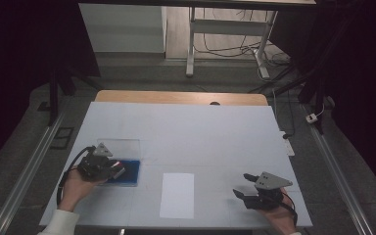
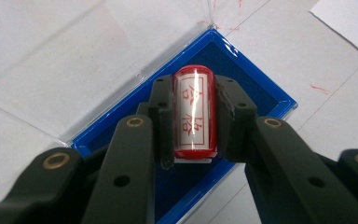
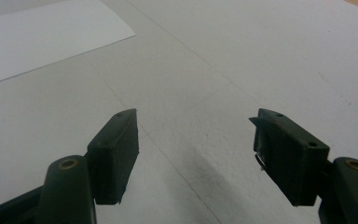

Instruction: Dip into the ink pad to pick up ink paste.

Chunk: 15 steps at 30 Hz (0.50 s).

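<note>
A red cylindrical stamp (image 2: 193, 114) with red characters on a white label sits between the jaws of my left gripper (image 2: 193, 105), which is shut on it. It hangs over a blue ink pad tray (image 2: 265, 93) whose clear lid (image 1: 119, 145) lies open behind. In the high view my left gripper (image 1: 119, 170) is at the table's left with the stamp (image 1: 117, 165) above the blue tray (image 1: 131, 171). A white paper sheet (image 1: 177, 195) lies near the front middle. My right gripper (image 1: 242, 185) stands open at the front right, its jaws (image 3: 196, 144) holding nothing.
The white table top (image 1: 200, 132) has a wooden edge (image 1: 176, 97) at the back. A corner of the paper (image 3: 46, 37) lies left of my right gripper. Beyond the table are a desk frame (image 1: 225, 44) and floor cables.
</note>
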Tool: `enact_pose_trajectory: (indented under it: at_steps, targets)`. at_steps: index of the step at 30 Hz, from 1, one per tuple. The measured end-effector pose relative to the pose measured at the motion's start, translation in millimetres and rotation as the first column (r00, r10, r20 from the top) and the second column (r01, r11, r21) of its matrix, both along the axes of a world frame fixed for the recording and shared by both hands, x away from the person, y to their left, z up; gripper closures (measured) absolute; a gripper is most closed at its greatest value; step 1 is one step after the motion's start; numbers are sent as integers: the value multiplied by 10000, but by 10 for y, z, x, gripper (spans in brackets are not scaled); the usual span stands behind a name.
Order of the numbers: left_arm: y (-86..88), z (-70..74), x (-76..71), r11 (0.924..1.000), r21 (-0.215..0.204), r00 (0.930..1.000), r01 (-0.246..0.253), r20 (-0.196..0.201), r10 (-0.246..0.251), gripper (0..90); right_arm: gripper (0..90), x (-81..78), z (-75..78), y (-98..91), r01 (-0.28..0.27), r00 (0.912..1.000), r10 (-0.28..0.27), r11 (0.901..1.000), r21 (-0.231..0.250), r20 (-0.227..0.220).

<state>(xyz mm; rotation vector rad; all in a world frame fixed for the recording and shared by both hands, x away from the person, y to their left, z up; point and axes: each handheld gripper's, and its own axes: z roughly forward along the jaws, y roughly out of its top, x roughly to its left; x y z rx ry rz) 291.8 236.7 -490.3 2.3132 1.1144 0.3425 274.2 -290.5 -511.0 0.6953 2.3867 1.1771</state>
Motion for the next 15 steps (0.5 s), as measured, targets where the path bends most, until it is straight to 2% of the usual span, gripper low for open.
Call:
enact_pose_trajectory:
  at_steps: [5, 8, 11, 15]
  targets:
    - [-26, 12, 12, 9998, 206, 9999, -18, -101, 20, 705, 302, 0, -9, 16, -76, 9999, 74, 9996, -261, -91]
    - [-34, 16, 17, 9997, 246, 9998, -33, -171, 37, 705, 301, 1, -16, 22, -143, 9998, 140, 9996, -246, -113]
    - [-79, 7, 30, 9982, 598, 9995, -30, -309, 48, 708, 299, 1, -17, 25, -201, 9997, 198, 9996, -215, -139]
    - [-76, 0, 40, 9984, 556, 9990, -58, -434, 83, 710, 299, -5, -14, 31, -202, 9997, 198, 9995, -226, -156]
